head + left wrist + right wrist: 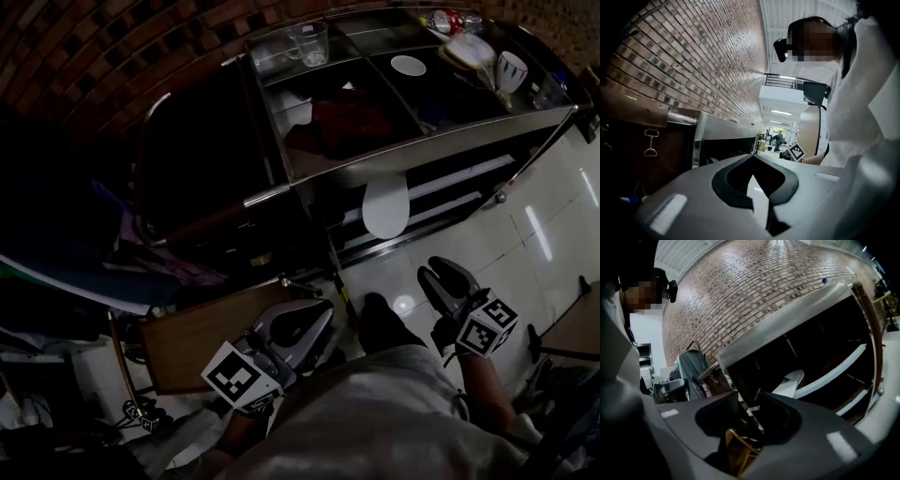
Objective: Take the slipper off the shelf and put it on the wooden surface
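A white slipper [385,208] lies on a lower shelf of the metal rack [422,145], its end sticking out over the front edge; in the right gripper view the slipper [790,383] is ahead and to the right of the jaws. The wooden surface [202,337] is a brown board low at the left. My left gripper [323,311] hovers beside its right edge, its jaw tips touching, and the left gripper [753,157] holds nothing. My right gripper [432,273] is over the floor below the slipper; the right gripper [749,394] stands slightly open and empty.
On the rack's top are a glass mug [312,42], a white plate [408,65], a cup [511,70] and a bottle [450,19]. A dark red cloth [352,122] lies on the shelf below. Dark bags [141,262] pile at the left. White floor tiles [525,234] lie at the right.
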Motion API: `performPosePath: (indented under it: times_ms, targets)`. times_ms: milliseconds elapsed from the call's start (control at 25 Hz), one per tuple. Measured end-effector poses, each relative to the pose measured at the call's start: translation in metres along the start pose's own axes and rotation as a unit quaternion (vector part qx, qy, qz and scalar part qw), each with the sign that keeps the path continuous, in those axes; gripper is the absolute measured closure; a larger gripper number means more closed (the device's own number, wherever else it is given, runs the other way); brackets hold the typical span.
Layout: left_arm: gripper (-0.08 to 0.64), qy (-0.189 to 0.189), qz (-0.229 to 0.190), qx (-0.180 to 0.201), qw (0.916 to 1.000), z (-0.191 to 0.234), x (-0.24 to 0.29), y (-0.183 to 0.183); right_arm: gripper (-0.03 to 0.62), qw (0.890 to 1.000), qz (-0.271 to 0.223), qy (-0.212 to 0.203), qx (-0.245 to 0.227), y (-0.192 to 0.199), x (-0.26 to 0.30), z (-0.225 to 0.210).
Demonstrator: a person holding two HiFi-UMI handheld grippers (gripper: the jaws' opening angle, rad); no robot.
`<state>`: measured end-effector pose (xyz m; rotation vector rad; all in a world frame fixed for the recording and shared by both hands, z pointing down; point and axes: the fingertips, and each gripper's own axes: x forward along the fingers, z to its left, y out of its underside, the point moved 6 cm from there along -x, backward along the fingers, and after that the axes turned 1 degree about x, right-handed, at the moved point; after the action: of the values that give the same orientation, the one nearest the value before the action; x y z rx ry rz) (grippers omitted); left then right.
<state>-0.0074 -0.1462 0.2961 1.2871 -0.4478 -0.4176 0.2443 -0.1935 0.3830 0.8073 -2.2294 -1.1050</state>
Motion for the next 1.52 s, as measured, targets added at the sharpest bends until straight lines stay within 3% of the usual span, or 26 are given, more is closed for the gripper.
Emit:
performPosePath:
  times_ms: [120,280,480,640,680,720,840,960,1240,1520]
  targets:
    - [0.568,-0.015,-0.007,-0.004,0.9999,0.018,0.034,-0.008,0.448,1.000,0.024,0.008,0.009,-0.015,0.039,-0.057]
    - [0.568,-0.053,0.008,-0.035,0.9979,0.036,0.059,-0.002,0.419,0.995,0.074,-0.001,0.071,0.000,0.084,-0.113]
    - [0.568,-0.101,0.017,-0.057,0.9931,0.057,0.070,0.004,0.385,0.985,0.121,0.005,0.125,0.023,0.130,-0.149]
    - [0.567,-0.126,0.019,-0.063,0.9899,0.068,0.076,0.005,0.374,0.976,0.130,0.009,0.177,0.033,0.151,-0.167]
    - [0.568,-0.130,0.021,-0.064,0.9892,0.069,0.077,0.006,0.405,0.974,0.127,-0.001,0.189,0.032,0.154,-0.167]
    - [0.568,-0.133,0.023,-0.066,0.9886,0.069,0.078,0.006,0.476,0.972,0.124,-0.012,0.200,0.030,0.156,-0.167]
    - [0.568,-0.136,0.030,-0.069,0.9878,0.070,0.080,0.007,0.498,0.969,0.114,-0.028,0.217,0.023,0.156,-0.165]
    - [0.567,-0.126,0.030,-0.065,0.9894,0.069,0.081,0.006,0.529,0.974,0.100,-0.027,0.204,0.012,0.145,-0.162]
    - [0.568,-0.085,0.027,-0.053,0.9947,0.052,0.061,0.007,0.537,0.981,0.056,0.004,0.185,-0.002,0.092,-0.135]
    - [0.568,-0.051,0.006,-0.033,0.9982,0.028,-0.010,0.021,0.537,0.983,0.009,0.059,0.174,0.018,0.019,-0.074]
